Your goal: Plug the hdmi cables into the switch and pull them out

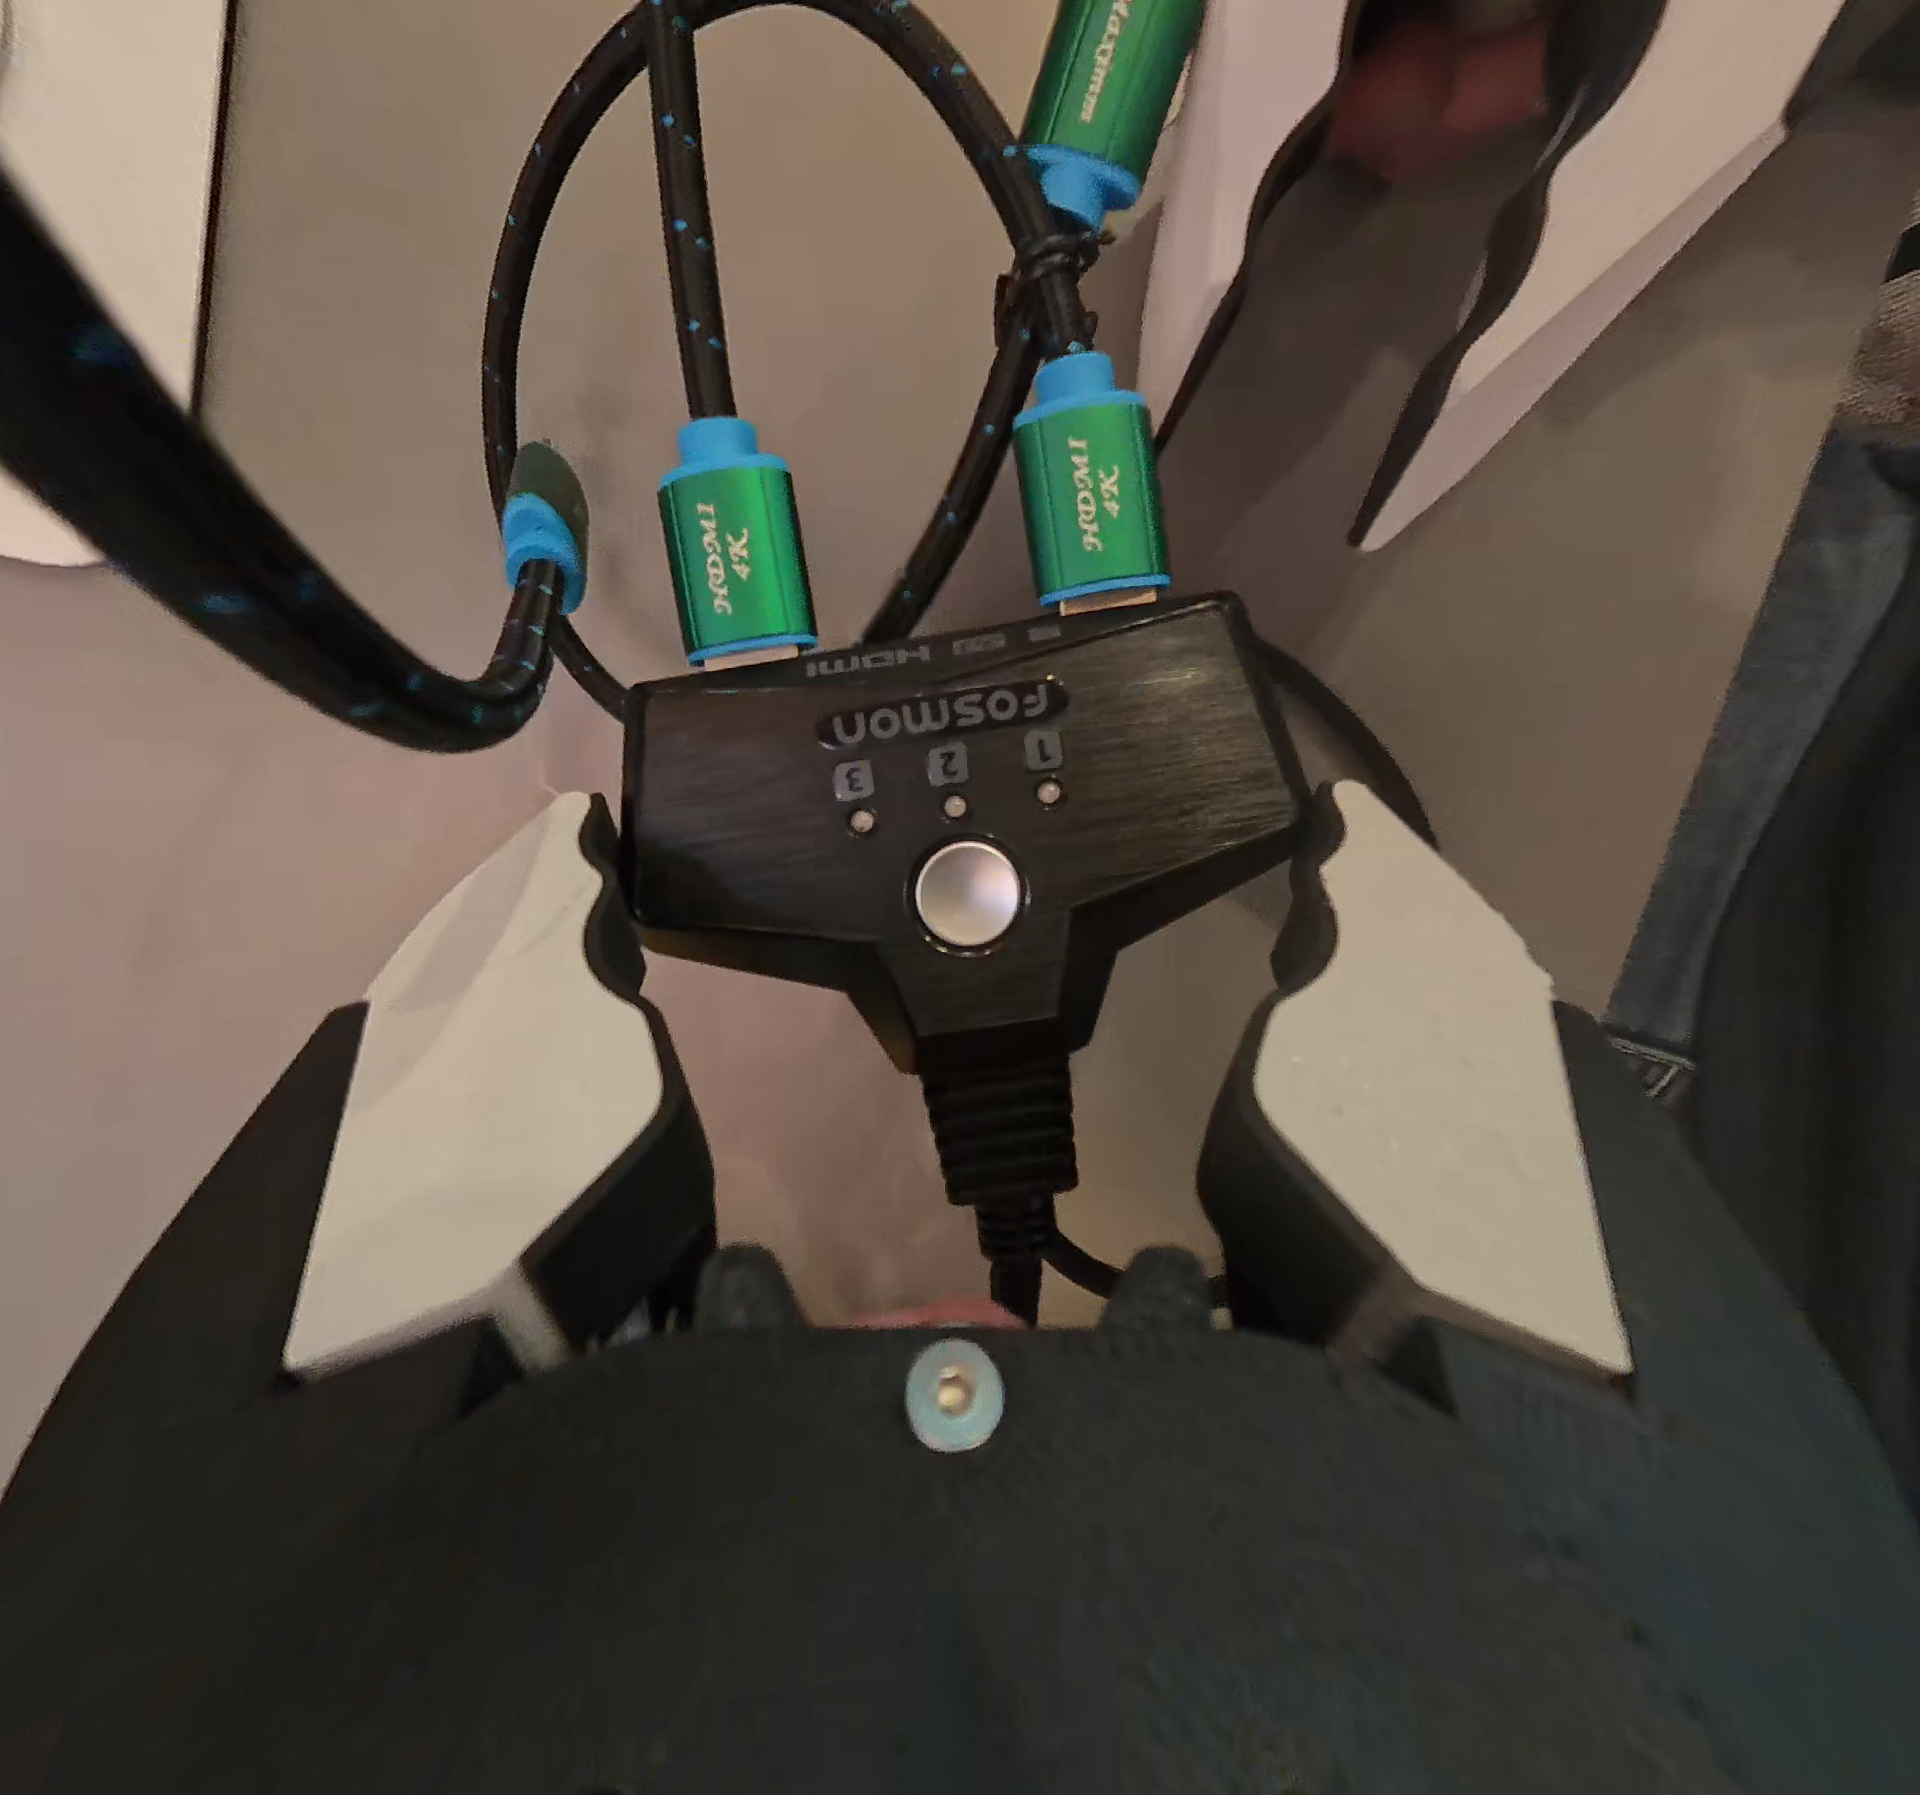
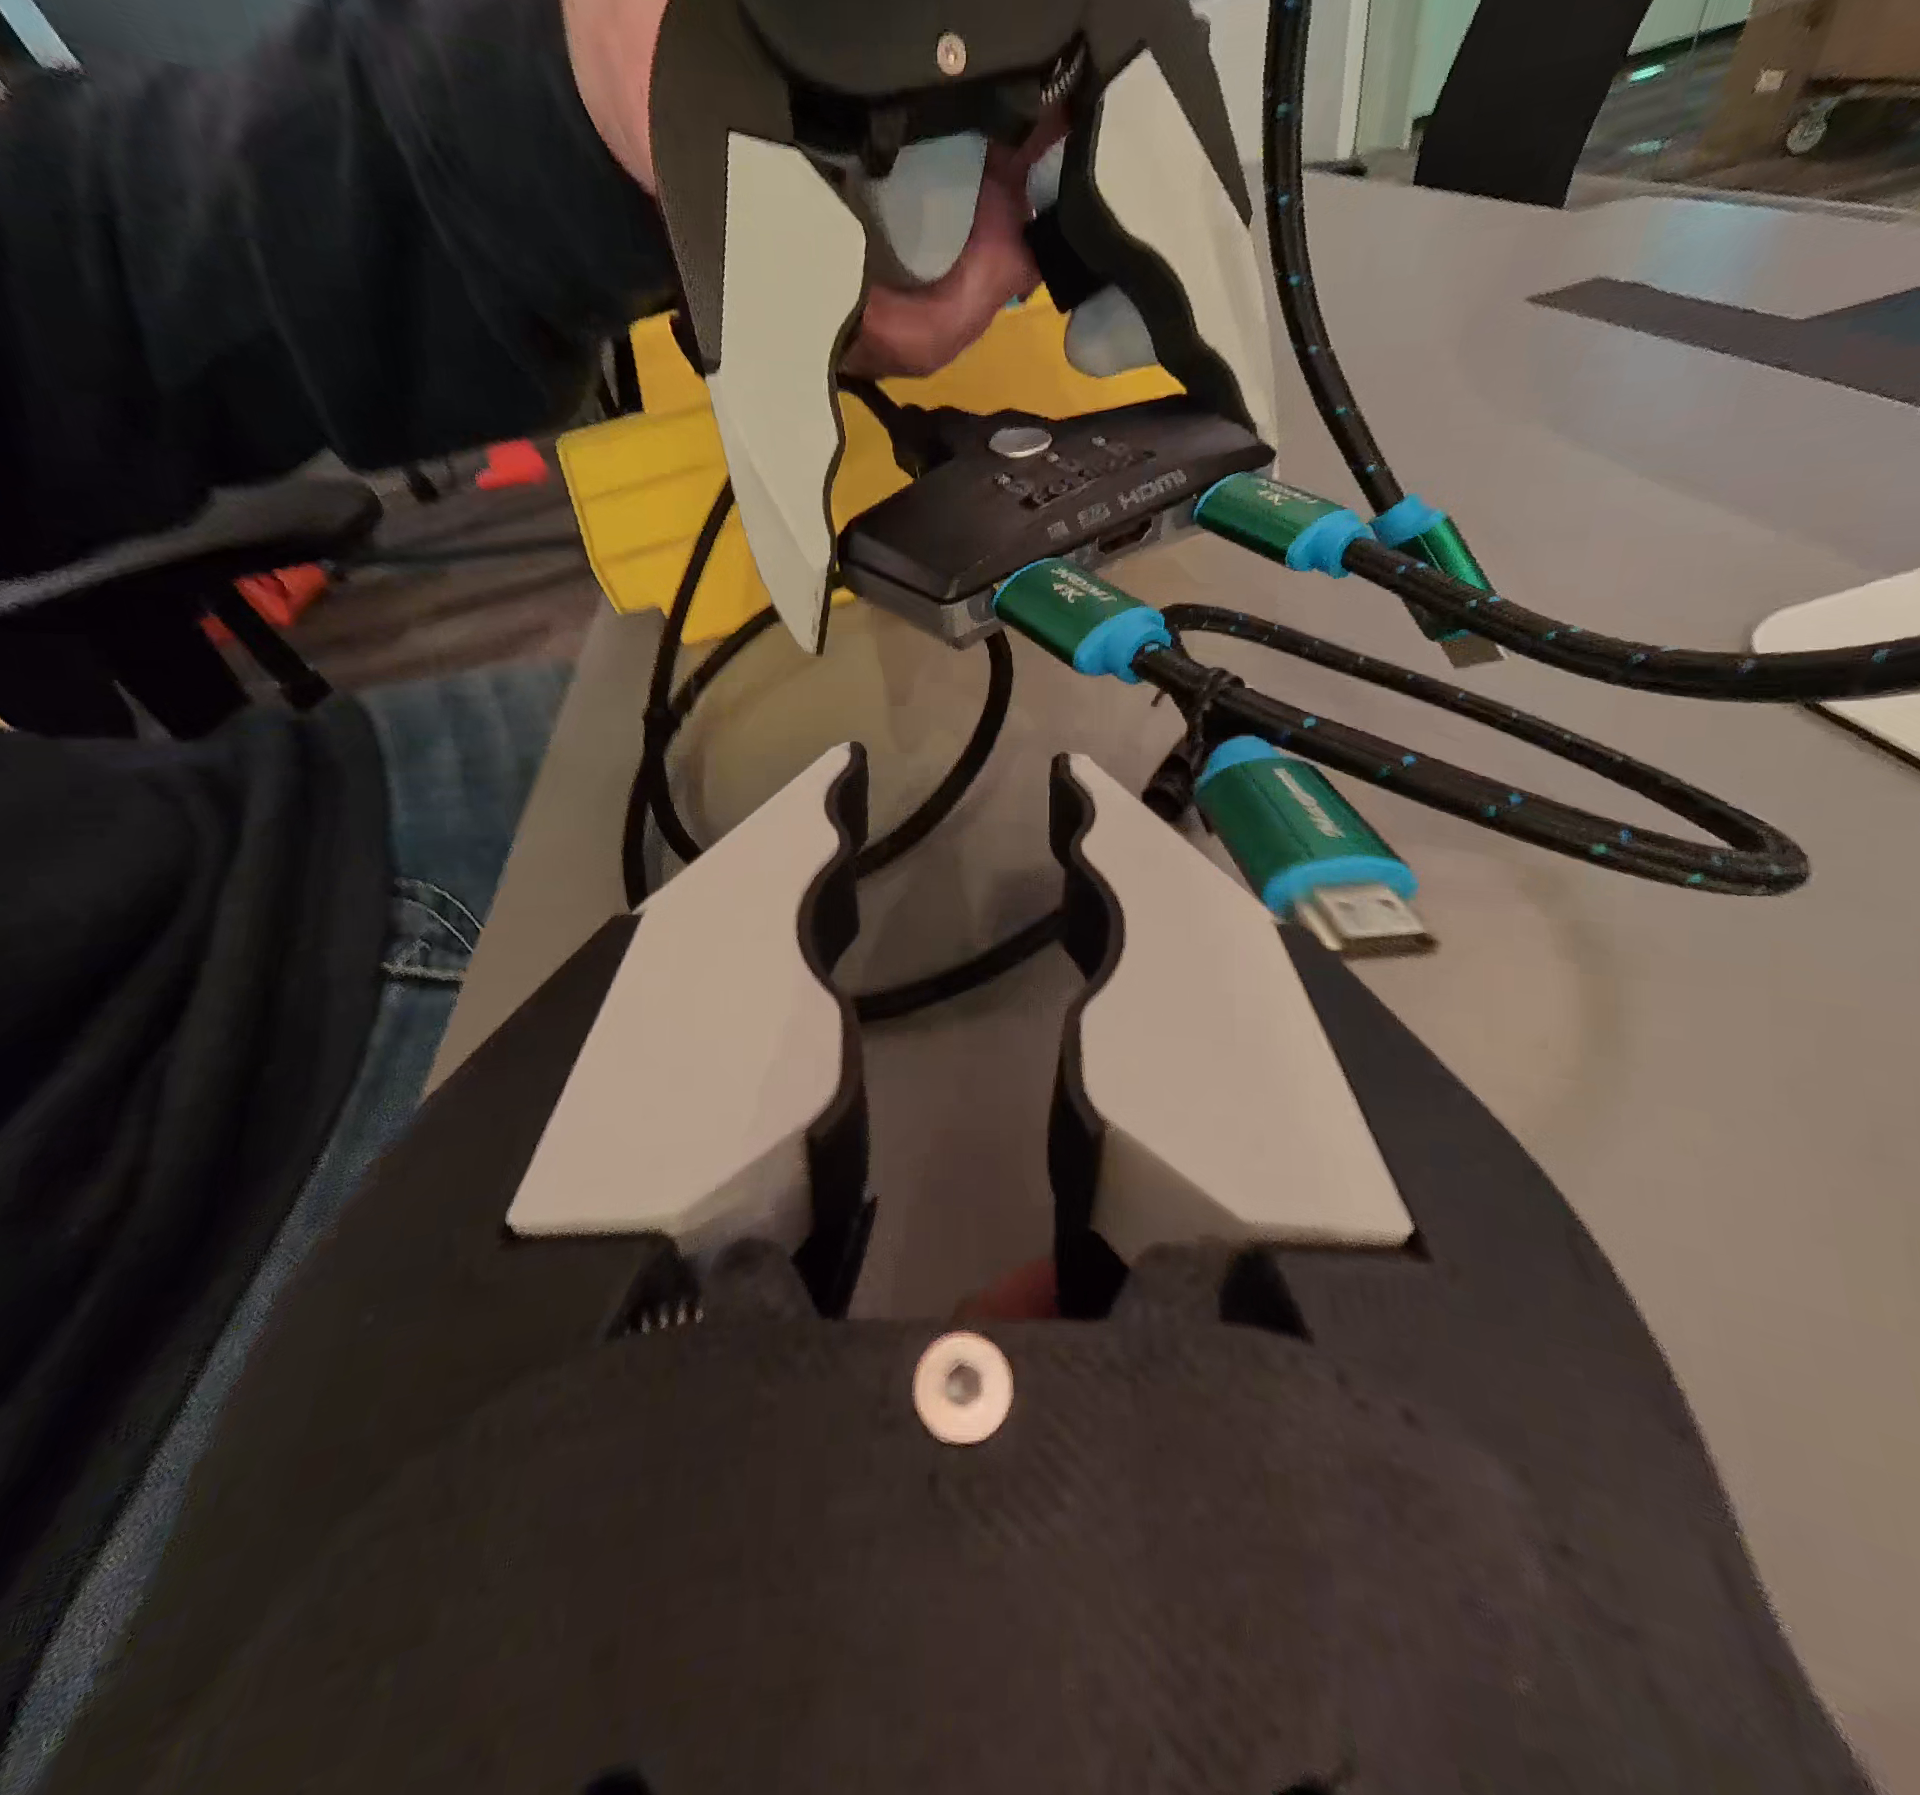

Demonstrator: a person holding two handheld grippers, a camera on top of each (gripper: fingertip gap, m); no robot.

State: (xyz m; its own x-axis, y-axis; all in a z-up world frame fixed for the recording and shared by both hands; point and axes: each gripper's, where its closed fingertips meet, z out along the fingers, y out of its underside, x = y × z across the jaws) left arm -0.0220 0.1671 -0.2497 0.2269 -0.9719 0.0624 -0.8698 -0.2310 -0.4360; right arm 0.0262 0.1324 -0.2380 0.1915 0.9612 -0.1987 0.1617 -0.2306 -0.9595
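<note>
The left gripper (image 1: 961, 852) clamped the small black brushed-metal switch (image 1: 956, 789) by its sides, above the grey table (image 2: 1558, 1174). Two green metal plugs (image 1: 736, 569) sat in its outer ports. Rigid and probably slick, they wanted gripping across the shell. The right gripper (image 2: 956, 779) hovered nearby, narrowly parted, empty.
</note>
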